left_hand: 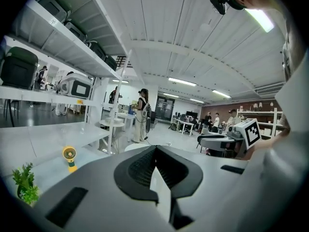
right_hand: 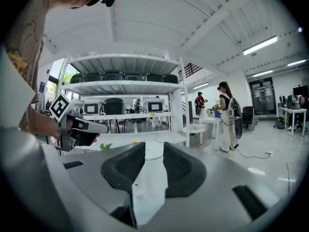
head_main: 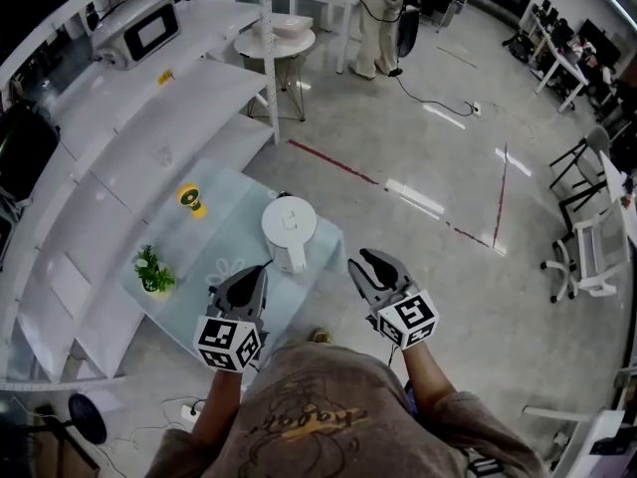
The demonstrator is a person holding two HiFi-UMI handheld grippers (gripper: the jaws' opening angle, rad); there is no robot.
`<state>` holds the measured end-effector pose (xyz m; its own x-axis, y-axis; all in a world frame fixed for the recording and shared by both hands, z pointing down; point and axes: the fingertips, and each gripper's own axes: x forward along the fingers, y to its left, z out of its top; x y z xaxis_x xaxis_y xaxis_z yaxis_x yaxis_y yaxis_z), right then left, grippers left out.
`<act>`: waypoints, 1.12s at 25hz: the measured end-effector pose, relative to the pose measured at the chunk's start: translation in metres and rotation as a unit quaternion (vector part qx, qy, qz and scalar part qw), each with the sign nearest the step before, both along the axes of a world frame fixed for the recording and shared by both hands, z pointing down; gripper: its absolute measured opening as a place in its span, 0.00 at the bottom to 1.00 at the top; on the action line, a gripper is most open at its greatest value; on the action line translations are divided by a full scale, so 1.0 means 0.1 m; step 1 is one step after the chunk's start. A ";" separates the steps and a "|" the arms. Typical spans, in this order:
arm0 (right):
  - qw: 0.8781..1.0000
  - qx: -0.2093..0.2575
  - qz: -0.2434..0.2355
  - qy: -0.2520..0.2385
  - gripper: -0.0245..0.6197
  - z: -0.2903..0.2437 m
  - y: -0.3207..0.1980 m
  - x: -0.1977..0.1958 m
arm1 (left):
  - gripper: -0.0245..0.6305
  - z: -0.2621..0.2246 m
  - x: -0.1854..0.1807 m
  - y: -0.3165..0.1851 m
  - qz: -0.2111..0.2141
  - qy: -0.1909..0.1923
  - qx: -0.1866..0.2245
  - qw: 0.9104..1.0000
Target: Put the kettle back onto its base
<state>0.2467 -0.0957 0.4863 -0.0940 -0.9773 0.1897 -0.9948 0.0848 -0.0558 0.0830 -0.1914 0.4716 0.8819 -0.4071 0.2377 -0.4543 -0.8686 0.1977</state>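
Kettle (head_main: 290, 232) upright on bench (head_main: 221, 217), ahead between your grippers, nearer the left gripper (head_main: 257, 272), jaws shut, empty. The right gripper (head_main: 366, 260) has jaws part open, empty. Can't tell if base sits underneath.

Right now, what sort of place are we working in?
Probably an open-plan lab or test hall: white shelving stocked with appliances, desks and office chairs along the far side, and red tape lines marking the polished floor.
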 end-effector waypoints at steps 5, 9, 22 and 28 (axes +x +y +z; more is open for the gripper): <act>1.000 -0.002 0.021 0.012 0.09 0.00 0.04 -0.01 | 0.07 -0.01 -0.04 -0.03 -0.017 0.006 0.022 1.000; 0.999 -0.008 0.030 0.008 0.05 0.07 0.05 -0.02 | 0.07 0.00 -0.11 -0.07 -0.029 0.007 0.036 0.999; 0.999 -0.007 0.053 -0.002 0.04 0.19 0.06 0.02 | 0.07 0.13 -0.21 -0.11 -0.052 0.006 0.036 0.998; 0.998 -0.012 0.056 0.002 0.03 0.21 0.04 -0.04 | 0.07 0.10 -0.21 -0.13 -0.051 0.006 0.029 0.998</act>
